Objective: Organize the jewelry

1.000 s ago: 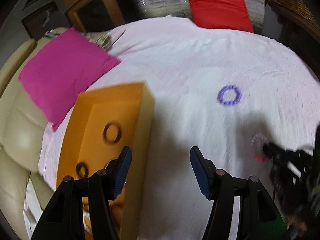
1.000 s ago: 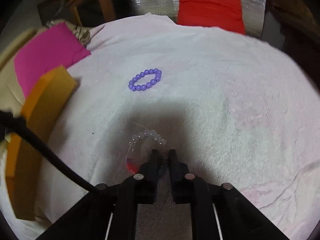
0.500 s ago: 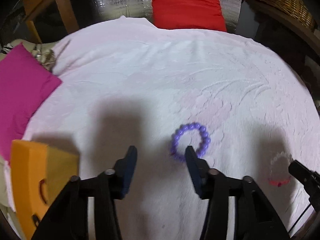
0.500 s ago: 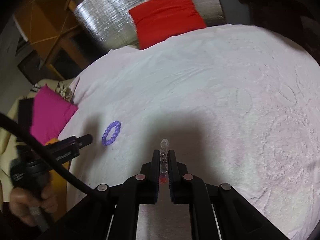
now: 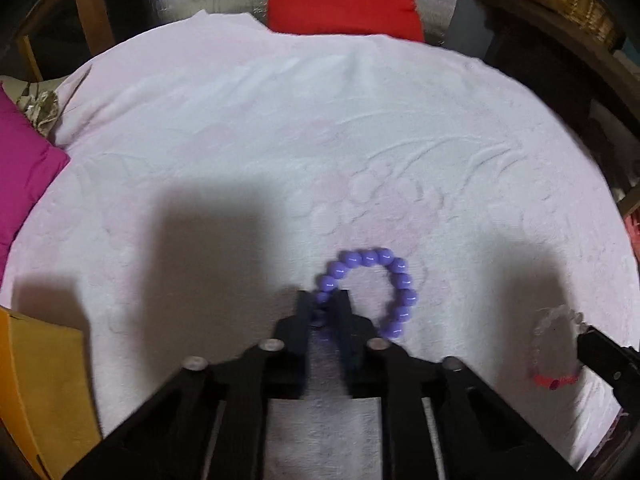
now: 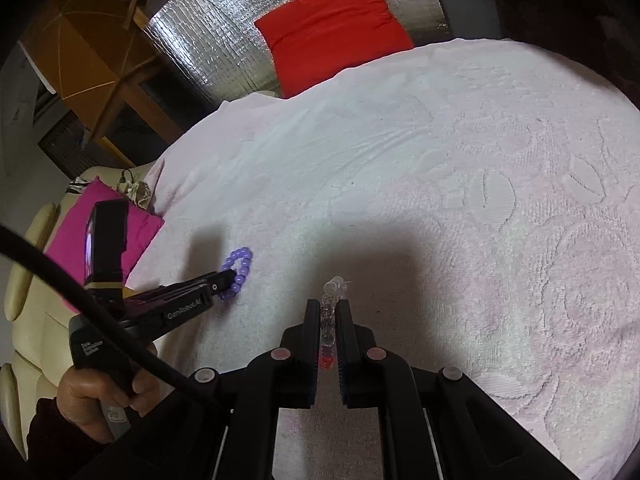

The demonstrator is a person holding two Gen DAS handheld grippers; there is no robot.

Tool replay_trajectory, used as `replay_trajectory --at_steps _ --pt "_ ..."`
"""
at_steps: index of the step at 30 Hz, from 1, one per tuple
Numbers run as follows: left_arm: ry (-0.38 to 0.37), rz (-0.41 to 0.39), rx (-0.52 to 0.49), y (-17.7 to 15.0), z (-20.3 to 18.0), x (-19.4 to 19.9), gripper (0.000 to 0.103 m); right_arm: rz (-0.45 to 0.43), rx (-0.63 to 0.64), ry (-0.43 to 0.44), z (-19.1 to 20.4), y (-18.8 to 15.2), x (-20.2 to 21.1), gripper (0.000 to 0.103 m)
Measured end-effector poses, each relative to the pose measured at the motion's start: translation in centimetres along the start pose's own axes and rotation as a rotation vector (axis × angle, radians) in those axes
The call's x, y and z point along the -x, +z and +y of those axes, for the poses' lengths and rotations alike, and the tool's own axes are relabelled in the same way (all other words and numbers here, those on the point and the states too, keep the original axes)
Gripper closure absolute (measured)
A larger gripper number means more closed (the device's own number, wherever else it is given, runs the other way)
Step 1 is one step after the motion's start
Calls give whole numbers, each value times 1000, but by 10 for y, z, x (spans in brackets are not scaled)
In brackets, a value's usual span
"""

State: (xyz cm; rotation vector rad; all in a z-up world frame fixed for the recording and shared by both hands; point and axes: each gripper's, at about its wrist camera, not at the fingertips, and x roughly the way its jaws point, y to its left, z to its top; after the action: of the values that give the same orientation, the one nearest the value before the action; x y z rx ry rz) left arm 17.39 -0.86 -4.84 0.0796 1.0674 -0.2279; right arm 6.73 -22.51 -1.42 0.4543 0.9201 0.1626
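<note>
A: Covering the whole bed, the pink blanket (image 5: 320, 128) gave a soft base; how would the purple bead bracelet (image 5: 372, 292) lying on it handle?

B: Probably light, floppy and slick; best pinched across its strand. The left tool (image 5: 325, 306), half open a second earlier, had clamped its near side. The right tool (image 6: 329, 320) stayed closed on the clear bead bracelet (image 6: 331, 312).
</note>
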Motion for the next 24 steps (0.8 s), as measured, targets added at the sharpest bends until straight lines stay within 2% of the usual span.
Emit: replay_trajectory --at_steps 9,14,20,24 --pt "24 -38 -32 -33 -19 21 94 -3 17 4 2 -2 1 95" --pt "63 -72 -41 -59 -28 45 94 6 24 1 3 -4 4 95" --pt "156 -102 -52 -93 -43 73 94 24 41 -19 4 -13 6 95" --pt "169 -103 -60 -112 -49 77 94 55 55 -53 4 -22 5 95"
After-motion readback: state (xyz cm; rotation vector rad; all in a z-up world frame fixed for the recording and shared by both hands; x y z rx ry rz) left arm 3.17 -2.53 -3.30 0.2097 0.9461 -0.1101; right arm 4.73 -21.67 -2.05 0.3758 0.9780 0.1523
